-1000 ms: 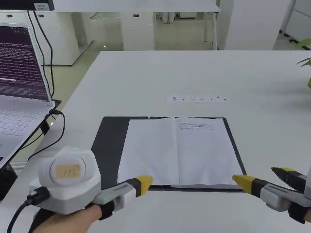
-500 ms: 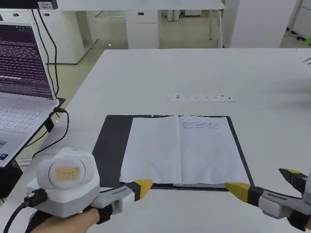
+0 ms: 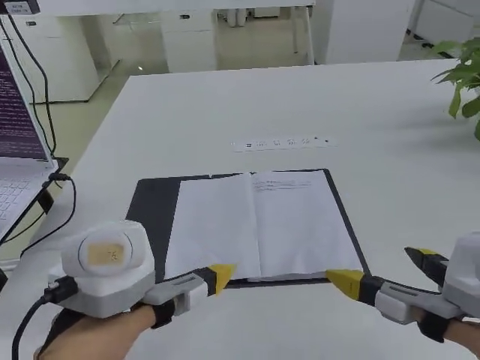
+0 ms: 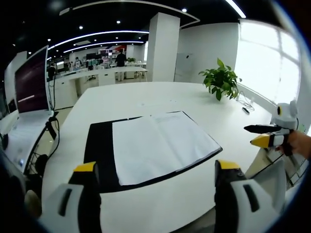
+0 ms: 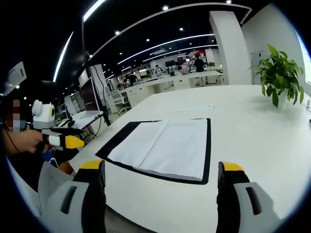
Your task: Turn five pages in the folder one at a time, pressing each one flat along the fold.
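Status: the folder lay open and flat on the tabletop, spine running away from the person. White sheets lay left of the fold, over part of the black left cover. The right stack carried a few printed lines at its far end. Both sides looked flat, with nothing curled up or mid-turn.

Progress: paper on the left side suggested at least one page was already over, but I couldn't count turned pages from this. My guess is a pause between turns, with most of the five left. No press along the fold was under way.

Left gripper: jaws spread wide, empty, touching nothing. It hovered just off the folder's near edge, toward its left corner.

Right gripper: jaws also wide apart, empty, no contact. It hovered just off the folder's near right corner, tips aimed at the right stack.

Likely next step: the right jaws take the free edge of the top right page, then the page gets pressed down at the fold.

Other items: a laptop well left of the folder, a plant far to its right, and a small white strip just beyond its far edge.
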{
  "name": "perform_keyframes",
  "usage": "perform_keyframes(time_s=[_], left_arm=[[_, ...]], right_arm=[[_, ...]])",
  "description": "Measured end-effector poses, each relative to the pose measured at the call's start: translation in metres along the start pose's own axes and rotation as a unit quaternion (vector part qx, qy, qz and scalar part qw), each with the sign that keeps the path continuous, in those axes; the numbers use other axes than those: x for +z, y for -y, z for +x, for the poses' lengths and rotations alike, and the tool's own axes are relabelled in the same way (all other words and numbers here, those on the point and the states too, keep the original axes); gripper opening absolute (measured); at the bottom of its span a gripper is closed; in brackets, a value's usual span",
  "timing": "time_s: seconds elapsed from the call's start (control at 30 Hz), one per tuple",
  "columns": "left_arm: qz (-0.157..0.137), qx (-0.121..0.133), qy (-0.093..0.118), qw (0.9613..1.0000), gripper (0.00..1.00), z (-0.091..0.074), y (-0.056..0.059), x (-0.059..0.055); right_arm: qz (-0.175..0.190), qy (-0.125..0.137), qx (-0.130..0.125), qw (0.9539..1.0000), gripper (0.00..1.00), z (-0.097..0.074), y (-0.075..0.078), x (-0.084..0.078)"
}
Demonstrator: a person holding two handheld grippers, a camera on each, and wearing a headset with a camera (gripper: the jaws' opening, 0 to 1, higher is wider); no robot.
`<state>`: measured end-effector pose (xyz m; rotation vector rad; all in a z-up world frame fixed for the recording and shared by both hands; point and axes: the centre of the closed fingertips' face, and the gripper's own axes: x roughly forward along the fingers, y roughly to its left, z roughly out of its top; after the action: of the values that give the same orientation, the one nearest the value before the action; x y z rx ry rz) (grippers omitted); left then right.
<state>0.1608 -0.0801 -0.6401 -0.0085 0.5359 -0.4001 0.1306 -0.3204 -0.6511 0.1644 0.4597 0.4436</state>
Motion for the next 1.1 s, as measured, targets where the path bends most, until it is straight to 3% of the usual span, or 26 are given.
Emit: perform_keyframes(time_s=[0.23,0.5,0.87,1.1], left_arm=[[0.029,-0.056,0.002,0.9980,0.99,0.037,0.038,0.010],[0.056,-0.095,-0.016,0.9937,0.95,0.070,0.074,0.006],[0.079,-0.131,-0.036,0.9876,0.93,0.120,0.115,-0.009],[0.093,-0.139,-0.055,0.9844,0.91,0.145,0.131,-0.022]], right_arm=[[0.009,0.016,-0.005,0.9998,0.92,-0.007,-0.004,0.000],[0.016,0.024,-0.019,0.9994,0.90,-0.014,-0.002,-0.002],[0.031,0.037,-0.034,0.9983,0.90,-0.019,0.002,-0.003],[0.043,0.045,-0.047,0.9970,0.91,-0.024,0.010,-0.002]])
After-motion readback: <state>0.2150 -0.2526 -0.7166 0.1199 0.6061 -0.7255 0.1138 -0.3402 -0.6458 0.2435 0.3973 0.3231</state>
